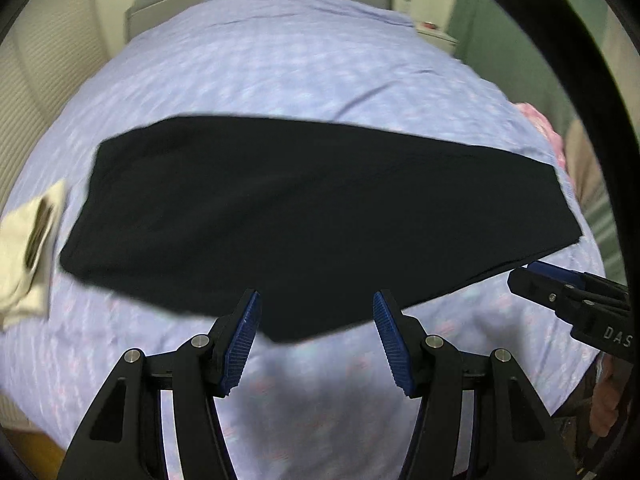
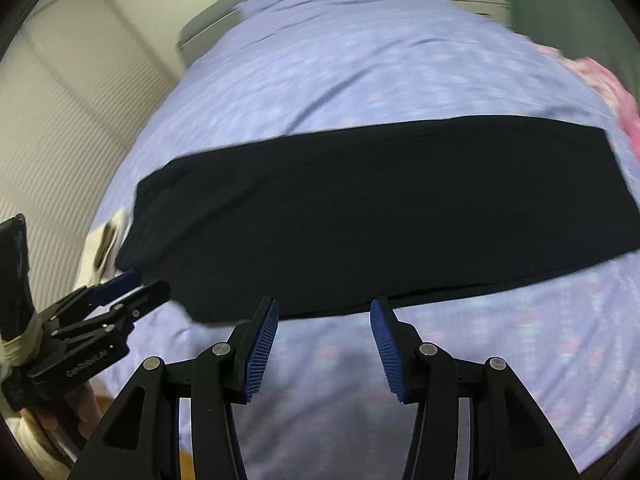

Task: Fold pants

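Left wrist view shows the black pants (image 1: pixel 304 216) lying flat, already folded into one long band, across a bed's lilac patterned cover (image 1: pixel 280 64). Just short of their near edge hovers the left hand-held gripper (image 1: pixel 316 312), jaws apart with nothing between them. Beside it the right hand-held gripper (image 2: pixel 324 316) likewise stands apart and empty above the cover. A cream cloth (image 1: pixel 28 248) lies just off the pants' left end, and pink fabric (image 2: pixel 616 92) sits at the bed's far right.
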Demonstrator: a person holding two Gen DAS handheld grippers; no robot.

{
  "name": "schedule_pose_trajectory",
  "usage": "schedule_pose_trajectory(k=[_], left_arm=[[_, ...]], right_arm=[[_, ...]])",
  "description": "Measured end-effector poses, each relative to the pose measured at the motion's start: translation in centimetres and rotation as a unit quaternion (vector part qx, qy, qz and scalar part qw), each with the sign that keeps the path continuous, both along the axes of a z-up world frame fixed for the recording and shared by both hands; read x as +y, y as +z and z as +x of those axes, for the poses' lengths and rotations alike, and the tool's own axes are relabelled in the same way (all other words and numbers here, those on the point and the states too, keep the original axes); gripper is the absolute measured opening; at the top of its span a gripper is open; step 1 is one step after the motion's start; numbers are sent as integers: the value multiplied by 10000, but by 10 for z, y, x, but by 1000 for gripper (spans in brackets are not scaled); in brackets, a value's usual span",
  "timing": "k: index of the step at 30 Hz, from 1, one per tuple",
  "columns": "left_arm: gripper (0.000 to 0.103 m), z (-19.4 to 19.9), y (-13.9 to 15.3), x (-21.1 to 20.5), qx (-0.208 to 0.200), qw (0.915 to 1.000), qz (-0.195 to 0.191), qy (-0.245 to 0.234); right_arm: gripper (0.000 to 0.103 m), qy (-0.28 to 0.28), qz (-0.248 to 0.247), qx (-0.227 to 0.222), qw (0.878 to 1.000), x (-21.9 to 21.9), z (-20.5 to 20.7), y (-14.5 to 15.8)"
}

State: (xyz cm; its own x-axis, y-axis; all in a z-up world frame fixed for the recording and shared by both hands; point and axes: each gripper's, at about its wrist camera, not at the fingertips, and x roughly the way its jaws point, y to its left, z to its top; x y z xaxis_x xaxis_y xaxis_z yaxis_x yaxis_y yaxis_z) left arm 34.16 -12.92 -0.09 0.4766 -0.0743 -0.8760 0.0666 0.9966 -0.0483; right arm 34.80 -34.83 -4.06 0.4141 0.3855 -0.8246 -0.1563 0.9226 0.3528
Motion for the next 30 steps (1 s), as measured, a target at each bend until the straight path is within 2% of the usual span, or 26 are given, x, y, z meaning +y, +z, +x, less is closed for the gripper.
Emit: schedule_pose_trajectory(k=[7, 12, 16, 21, 26, 30], left_arm=[[57, -31, -14, 85, -58, 9997, 190, 175], [57, -40, -29, 113, -111, 9995, 296, 11], [57, -53, -39, 141, -45, 9997, 225, 97], [57, -47, -57, 146, 157, 9988, -76, 456], [57, -44, -69, 150, 260, 9977, -190, 595], [57, -42, -68, 155, 215, 9968, -187, 747]], right_arm=[[50, 442, -119, 64, 9989, 97, -25, -15], [50, 516, -208, 66, 9984, 147, -35, -31], [50, 533, -265, 102, 9982, 168, -34, -46], [49, 591, -218, 23, 9980, 178, -25, -65], [49, 651, -270, 360, 9969, 189, -8, -95], [49, 779, -363, 89, 9963, 193, 2, -86]])
